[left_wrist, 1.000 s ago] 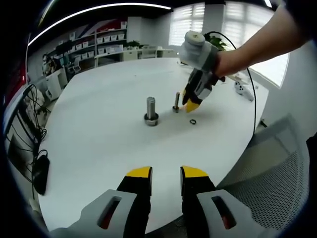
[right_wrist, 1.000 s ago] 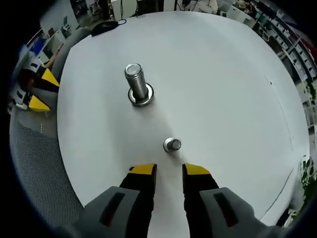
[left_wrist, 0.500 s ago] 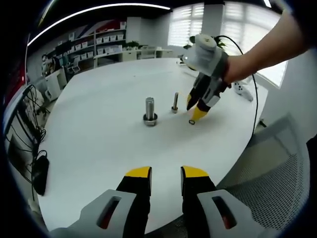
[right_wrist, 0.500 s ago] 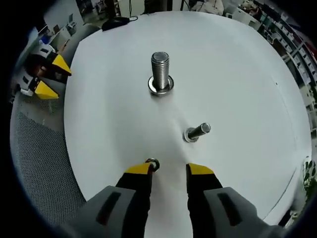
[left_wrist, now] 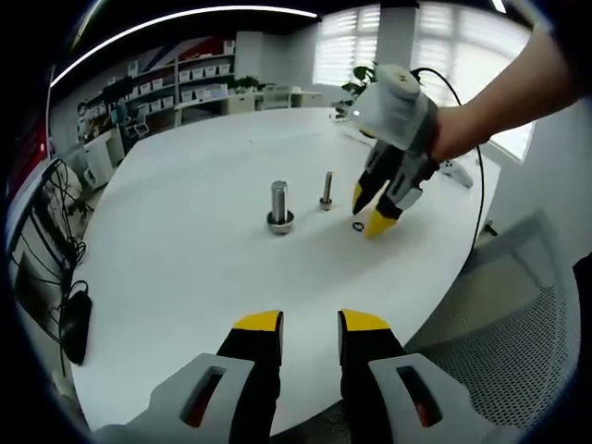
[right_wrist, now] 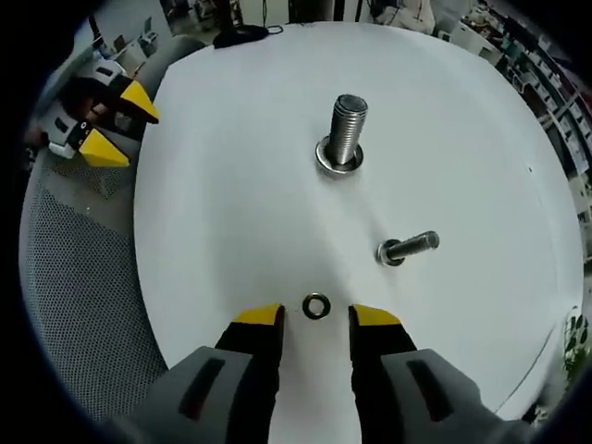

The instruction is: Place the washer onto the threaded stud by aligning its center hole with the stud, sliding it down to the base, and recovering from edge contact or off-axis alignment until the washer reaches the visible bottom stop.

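Washer (right_wrist: 316,306) lies flat on the white table (right_wrist: 231,185), just ahead of my right gripper (right_wrist: 316,319), jaws open w/ it between the tips, studs at 12–1 o'clock; thin, light, hard, prob slippery, so I'd pinch across the rim; left gripper (left_wrist: 310,324) open, idle.

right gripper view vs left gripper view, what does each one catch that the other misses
Right gripper view alone: the washer lying flat just ahead of the gap between the right gripper's open jaws, and the studs' threads up close.

Left gripper view alone: the hand holding the right gripper, a cable behind it, shelves and blinds.

Both: the white table, the large stud, the small stud, the washer, both grippers.
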`<state>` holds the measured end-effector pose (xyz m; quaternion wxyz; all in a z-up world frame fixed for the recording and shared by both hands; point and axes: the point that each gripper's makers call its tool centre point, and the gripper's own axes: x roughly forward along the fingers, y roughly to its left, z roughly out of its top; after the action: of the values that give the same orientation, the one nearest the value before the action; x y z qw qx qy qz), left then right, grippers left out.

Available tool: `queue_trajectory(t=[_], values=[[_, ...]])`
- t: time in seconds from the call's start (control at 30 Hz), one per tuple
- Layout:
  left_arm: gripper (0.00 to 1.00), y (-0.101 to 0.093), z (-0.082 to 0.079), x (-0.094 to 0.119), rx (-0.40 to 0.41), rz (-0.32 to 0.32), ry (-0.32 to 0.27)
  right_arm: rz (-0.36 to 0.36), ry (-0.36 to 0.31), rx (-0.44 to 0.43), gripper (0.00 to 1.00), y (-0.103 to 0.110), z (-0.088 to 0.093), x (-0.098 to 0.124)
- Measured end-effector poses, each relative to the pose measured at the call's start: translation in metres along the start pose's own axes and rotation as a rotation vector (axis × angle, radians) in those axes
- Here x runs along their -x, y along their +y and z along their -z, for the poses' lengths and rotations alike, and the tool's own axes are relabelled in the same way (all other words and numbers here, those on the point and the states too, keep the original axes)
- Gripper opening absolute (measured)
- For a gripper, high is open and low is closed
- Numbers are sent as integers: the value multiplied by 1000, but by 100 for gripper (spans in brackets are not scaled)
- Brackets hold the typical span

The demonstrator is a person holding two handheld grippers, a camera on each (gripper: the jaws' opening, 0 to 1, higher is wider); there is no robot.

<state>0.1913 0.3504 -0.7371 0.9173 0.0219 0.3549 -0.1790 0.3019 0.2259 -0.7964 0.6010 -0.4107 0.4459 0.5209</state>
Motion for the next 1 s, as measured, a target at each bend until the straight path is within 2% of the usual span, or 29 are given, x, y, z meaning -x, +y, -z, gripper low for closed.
queue_trajectory(t=[0.1, 0.27, 0.37, 0.53, 0.87, 1.0], values=[[21, 0, 0, 0, 0, -2, 1, -1, 20, 22, 28, 0, 3, -2], [21, 0, 1, 0, -4, -2, 5, -17, 18, -28, 27, -1, 3, -2], [21, 0, 1, 0, -7, -4, 6, -17, 13, -16, 27, 0, 3, -2], [21, 0, 3, 0, -5, -5, 12, -13, 21, -60, 27, -2, 1, -3], [21, -1, 3, 0, -8, -3, 16, -10, 77, -49, 18, -6, -1, -4], [21, -1, 3, -1, -8, -3, 16, -7, 84, -12, 16, -5, 0, -4]])
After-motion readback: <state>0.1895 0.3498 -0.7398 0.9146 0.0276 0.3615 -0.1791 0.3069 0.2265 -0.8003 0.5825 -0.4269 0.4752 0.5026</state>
